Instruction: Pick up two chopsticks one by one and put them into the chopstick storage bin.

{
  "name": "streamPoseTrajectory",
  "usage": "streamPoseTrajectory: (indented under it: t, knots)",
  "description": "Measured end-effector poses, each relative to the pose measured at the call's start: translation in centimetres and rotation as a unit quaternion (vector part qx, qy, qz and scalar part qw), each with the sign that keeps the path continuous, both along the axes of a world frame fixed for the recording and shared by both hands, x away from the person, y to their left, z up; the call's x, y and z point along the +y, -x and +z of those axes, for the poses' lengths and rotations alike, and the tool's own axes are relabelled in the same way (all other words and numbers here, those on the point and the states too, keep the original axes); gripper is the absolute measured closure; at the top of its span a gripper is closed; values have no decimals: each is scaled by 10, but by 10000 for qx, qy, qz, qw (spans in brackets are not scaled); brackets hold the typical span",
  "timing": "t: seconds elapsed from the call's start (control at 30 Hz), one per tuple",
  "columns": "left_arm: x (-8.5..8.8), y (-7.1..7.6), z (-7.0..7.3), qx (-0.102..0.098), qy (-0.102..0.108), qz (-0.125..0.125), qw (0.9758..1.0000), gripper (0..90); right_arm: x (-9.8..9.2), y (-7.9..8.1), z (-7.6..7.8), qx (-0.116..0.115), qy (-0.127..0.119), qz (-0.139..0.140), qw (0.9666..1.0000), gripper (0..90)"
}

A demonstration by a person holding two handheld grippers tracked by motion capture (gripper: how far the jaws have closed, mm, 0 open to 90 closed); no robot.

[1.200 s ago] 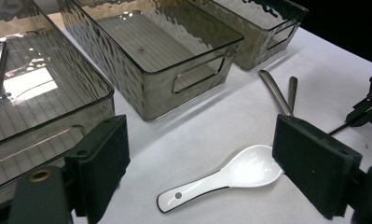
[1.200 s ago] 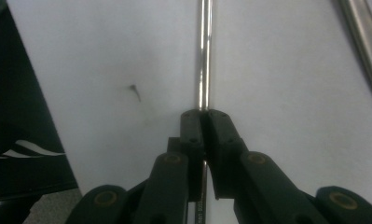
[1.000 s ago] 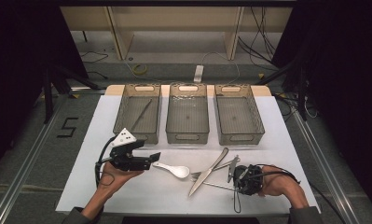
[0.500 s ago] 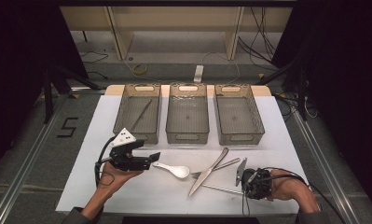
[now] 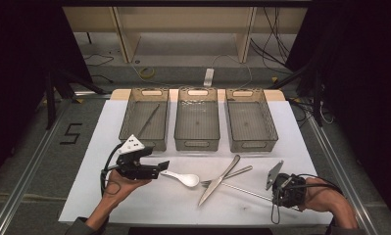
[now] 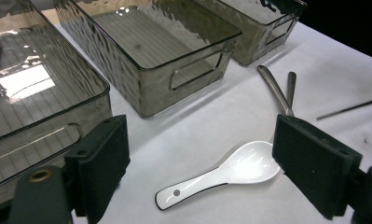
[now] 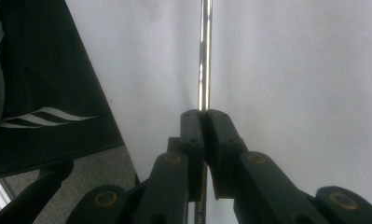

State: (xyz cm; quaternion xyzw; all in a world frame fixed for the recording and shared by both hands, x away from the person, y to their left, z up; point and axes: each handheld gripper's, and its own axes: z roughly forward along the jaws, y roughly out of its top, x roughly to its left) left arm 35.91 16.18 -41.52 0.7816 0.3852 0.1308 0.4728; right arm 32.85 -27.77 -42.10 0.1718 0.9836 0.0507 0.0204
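Dragging thin metal chopstick [image 7: 204, 56] toward table's [image 5: 149, 215] near right corner, right gripper [image 7: 203, 116] clamped shut on it; left gripper [image 6: 200, 154] hovering wide open, empty, over white spoon [image 6: 221, 175].

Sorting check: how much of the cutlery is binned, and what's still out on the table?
Done: one chopstick lies in the left bin. In hand: the right gripper is shut on a second chopstick. Left: the white spoon between the left gripper's open jaws, plus the knife and fork.
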Motion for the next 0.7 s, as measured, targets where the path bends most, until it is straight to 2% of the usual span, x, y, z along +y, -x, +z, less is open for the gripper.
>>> streamPoseTrajectory:
  t: [0.07, 0.1, 0.2, 0.27, 0.33, 0.37, 0.43, 0.53, 0.7]
  knots:
    - [-1, 0, 0, 3, -5, -38, 10000, 182, -1, 1, 6, -78, -122, 18, 9999, 860]
    - [-1, 0, 1, 6, -17, -71, 10000, 182, 0, 0, 9, -189, -210, 25, 9996, 859]
    - [-5, 0, 1, 28, -68, -194, 9998, 182, 6, -3, 15, -326, -282, 168, 9989, 859]
    - [-11, 2, 2, 31, -129, -303, 9995, 182, 16, -7, 18, -396, -319, 208, 9985, 859]
    - [-15, 3, 2, 29, -190, -410, 9990, 182, 28, -12, 21, -519, -415, 355, 9972, 859]
    - [-18, 3, 2, 27, -208, -472, 9987, 182, 32, -14, 22, -506, -430, 427, 9969, 859]
    - [-24, 4, 2, 51, -324, -610, 9976, 185, 43, -17, 21, -534, -429, 498, 9964, 859]
    - [-34, 6, 3, 42, -390, -788, 9961, 187, 57, -22, 20, -509, -419, 717, 9952, 859]
    - [-51, 6, 3, 150, -580, -1128, 9918, 193, 79, -26, 21, -519, -411, 968, 9931, 859]
